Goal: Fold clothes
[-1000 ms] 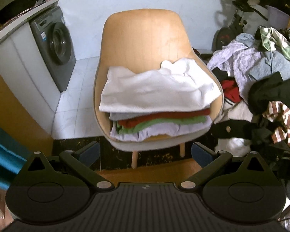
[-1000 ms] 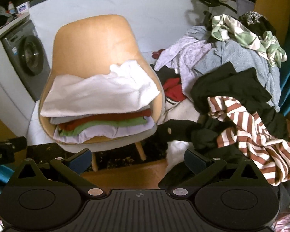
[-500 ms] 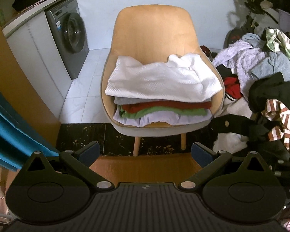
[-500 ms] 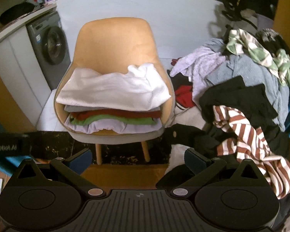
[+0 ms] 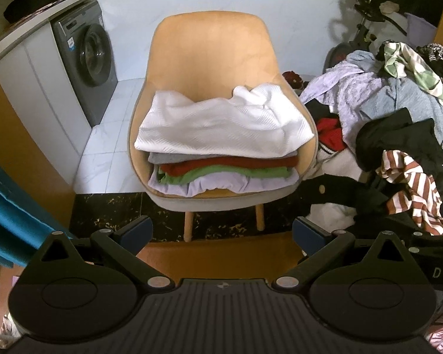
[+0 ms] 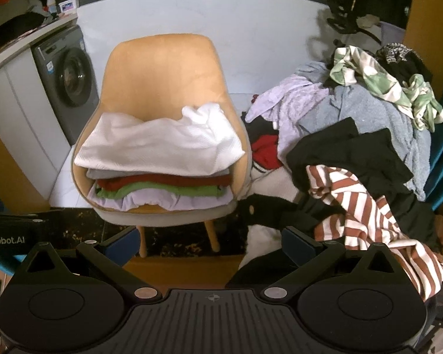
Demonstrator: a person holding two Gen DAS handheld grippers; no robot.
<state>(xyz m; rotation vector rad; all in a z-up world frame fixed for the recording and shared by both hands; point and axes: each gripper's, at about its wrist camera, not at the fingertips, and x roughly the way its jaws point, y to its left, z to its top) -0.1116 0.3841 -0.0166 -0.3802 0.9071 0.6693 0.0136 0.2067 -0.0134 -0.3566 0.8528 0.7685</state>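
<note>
**Between garments: both grippers empty, pile waiting**

Both cameras have drawn back and risen since a second ago, so the chair [image 5: 212, 67] now sits further off and more of the unfolded heap [image 6: 366, 135] shows at the right. Nothing on the seat has shifted.

The left gripper [image 5: 221, 231] hangs released, jaws spread wide with nothing between them, above the wooden floor strip in front of the chair. The right gripper [image 6: 209, 240] is likewise spread and empty, its right finger just over the dark edge of the heap.

My judgement is that the next garment must come from that heap, and the risk lies there. The striped top [image 6: 369, 212] lies tangled under a black garment [image 6: 348, 150], so pinching one layer could drag neighbours along or tip the heap toward the chair. A careless swing past the seat's right edge could also catch the white knit [image 5: 221, 126] and skew the stack.

The folded stack [image 5: 221, 171] rests on the chair seat, filling it nearly edge to edge: lilac at the bottom, then green, red, grey, with the white knit on top. The lower layers look flat and even. The white knit is looser, rumpled along its back edge and overhanging the layers beneath at the front, so it may slide easily if nudged.
</note>
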